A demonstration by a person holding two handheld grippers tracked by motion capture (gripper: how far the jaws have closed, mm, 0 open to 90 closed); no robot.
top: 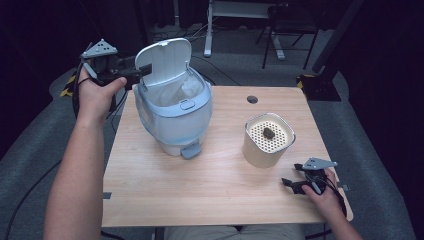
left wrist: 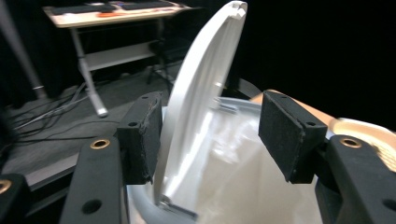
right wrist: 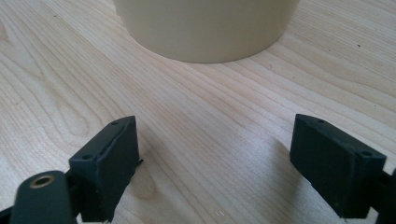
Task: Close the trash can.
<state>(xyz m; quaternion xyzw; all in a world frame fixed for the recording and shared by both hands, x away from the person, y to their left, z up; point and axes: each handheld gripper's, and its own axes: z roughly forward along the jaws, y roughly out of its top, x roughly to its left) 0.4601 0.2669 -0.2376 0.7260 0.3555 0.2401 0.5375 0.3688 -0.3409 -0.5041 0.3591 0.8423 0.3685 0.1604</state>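
Dark floor and cables surround your wooden desk (top: pixel 200 190), with a second bench far off behind it. On the desk's left half stands a pale blue bin (top: pixel 175 115) with a foot pedal (top: pixel 191 150) at its base and a white liner (left wrist: pixel 243 168) inside; its lid (top: pixel 167 60) is raised, nearly upright and leaning back a little. Your left tongs (top: pixel 142 70) sit at the back left of the bin, off the desk's edge, reaching level toward the lid. From the left gripper view, the lid's edge (left wrist: pixel 201 93) runs up between the two pads: the left pad (left wrist: pixel 142 135) is right against the lid's outer face, perhaps touching it, though the blur at that seam keeps you from being sure, while the right pad (left wrist: pixel 289 133) stands clear over the liner. So these tongs are about half open with the lid between them, not clamped on it. On the desk's right half stands a cream canister (top: pixel 267 140) with a perforated top and a small dark lump (top: pixel 268 133) lying on that top. Your right tongs (top: pixel 290 184) lie low near the front right corner of the desk, just beside the canister and pointed toward it. In the right gripper view the pads (right wrist: pixel 112 163) are spread wide with bare wood between them, holding nothing, and the canister's wall (right wrist: pixel 205 28) rises a little beyond their tips.
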